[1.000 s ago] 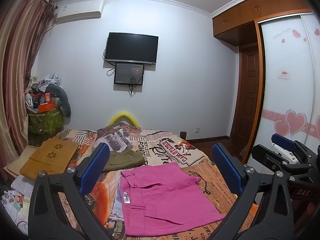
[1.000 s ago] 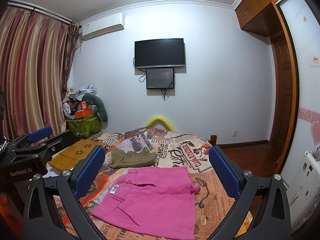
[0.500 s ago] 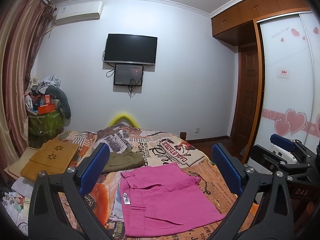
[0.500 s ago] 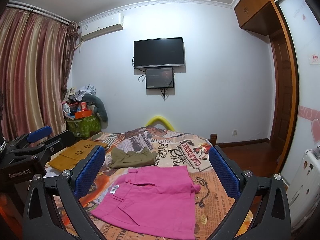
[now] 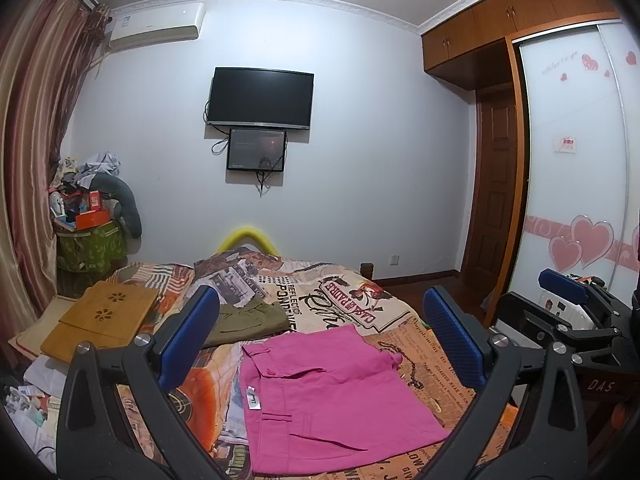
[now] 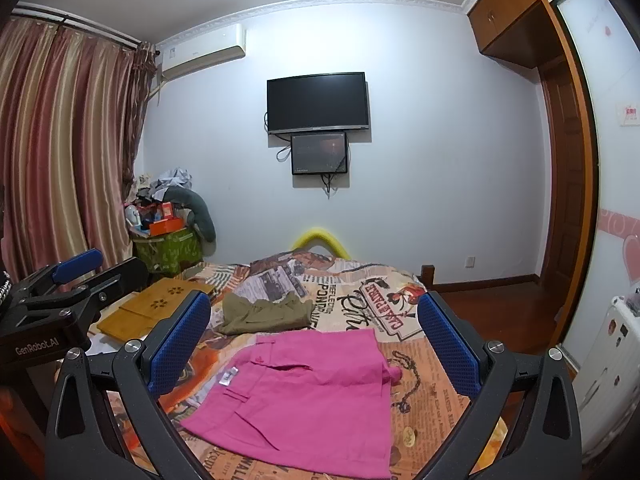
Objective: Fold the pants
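Pink pants (image 5: 332, 396) lie flat and folded on the bed, with a white label near the waist; they also show in the right wrist view (image 6: 304, 392). My left gripper (image 5: 320, 340) is open and empty, held above the pants. My right gripper (image 6: 314, 342) is open and empty, also held above them. The right gripper shows at the right edge of the left wrist view (image 5: 572, 320); the left gripper shows at the left edge of the right wrist view (image 6: 60, 300).
Olive-green folded pants (image 5: 248, 320) lie behind the pink ones. A wooden lap tray (image 5: 100, 320) sits on the bed's left side. The bed (image 5: 340, 296) has a newspaper-print cover. A cluttered green box (image 5: 88, 244), curtains, a wardrobe (image 5: 580, 208) and a door surround it.
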`<state>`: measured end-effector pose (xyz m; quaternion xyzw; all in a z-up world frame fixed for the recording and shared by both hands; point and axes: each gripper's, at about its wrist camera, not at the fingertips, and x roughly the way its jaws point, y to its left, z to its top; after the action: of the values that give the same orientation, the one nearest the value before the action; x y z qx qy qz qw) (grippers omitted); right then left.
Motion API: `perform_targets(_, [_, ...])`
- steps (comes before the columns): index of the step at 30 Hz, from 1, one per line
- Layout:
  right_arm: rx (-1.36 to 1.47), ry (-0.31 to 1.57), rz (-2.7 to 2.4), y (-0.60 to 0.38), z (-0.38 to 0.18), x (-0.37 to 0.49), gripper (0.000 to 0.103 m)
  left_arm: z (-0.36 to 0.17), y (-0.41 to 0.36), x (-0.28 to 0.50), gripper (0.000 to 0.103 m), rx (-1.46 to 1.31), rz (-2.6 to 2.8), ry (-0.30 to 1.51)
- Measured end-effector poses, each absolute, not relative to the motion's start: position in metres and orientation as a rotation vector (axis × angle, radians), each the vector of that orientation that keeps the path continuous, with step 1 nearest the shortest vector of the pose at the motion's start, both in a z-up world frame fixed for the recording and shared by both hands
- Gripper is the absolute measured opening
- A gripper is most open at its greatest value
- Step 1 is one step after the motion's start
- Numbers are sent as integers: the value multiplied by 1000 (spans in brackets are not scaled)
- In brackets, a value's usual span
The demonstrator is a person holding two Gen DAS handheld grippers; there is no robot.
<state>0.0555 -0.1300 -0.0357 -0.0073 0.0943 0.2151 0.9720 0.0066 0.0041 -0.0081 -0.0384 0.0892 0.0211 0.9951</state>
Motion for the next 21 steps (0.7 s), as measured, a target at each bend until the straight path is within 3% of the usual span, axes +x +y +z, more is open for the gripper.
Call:
perform_targets(11, [-36,271,388,-134,-64,88,103,-38,26,59,103,-106,80,317])
perform_targets(21, [-92,468,322,-154,-135,150,103,-97,69,134,103,-99,186,494])
